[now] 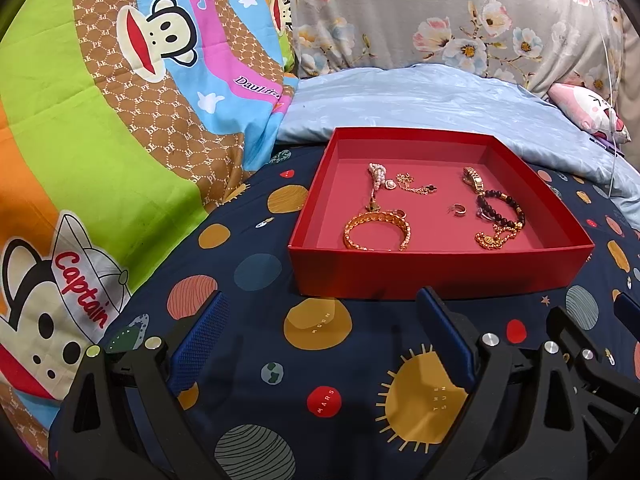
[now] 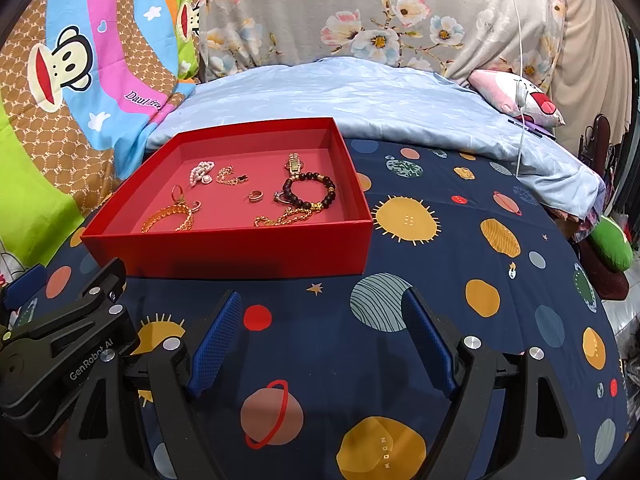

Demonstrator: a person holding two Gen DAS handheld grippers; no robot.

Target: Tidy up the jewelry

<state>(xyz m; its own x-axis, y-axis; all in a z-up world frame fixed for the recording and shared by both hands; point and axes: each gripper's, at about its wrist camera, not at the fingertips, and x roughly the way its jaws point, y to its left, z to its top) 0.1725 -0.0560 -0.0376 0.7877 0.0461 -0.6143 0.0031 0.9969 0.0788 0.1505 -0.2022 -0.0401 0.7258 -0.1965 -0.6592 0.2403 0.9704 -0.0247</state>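
A red box (image 1: 440, 270) (image 2: 240, 246) stands on the planet-print bedsheet. Inside lie a gold bangle (image 1: 376, 230) (image 2: 168, 218), a pearl piece (image 1: 377, 178) (image 2: 200, 172), a thin gold chain (image 1: 414, 186), a small gold watch (image 1: 474, 179) (image 2: 295, 164), a dark bead bracelet (image 1: 502, 208) (image 2: 310, 190), a gold chain (image 1: 494, 236) (image 2: 280, 218) and a small ring (image 1: 459, 210) (image 2: 254, 196). My left gripper (image 1: 324, 308) is open and empty just in front of the box. My right gripper (image 2: 324, 304) is open and empty, in front of the box's right corner.
A light blue blanket (image 1: 440, 96) (image 2: 360, 92) lies behind the box. A monkey-print quilt (image 1: 100, 120) rises at the left, floral pillows (image 2: 360, 12) at the back. A pink cushion (image 2: 520, 96) and white cable (image 2: 520, 40) are at the right. The bed edge falls away at right (image 2: 600, 280).
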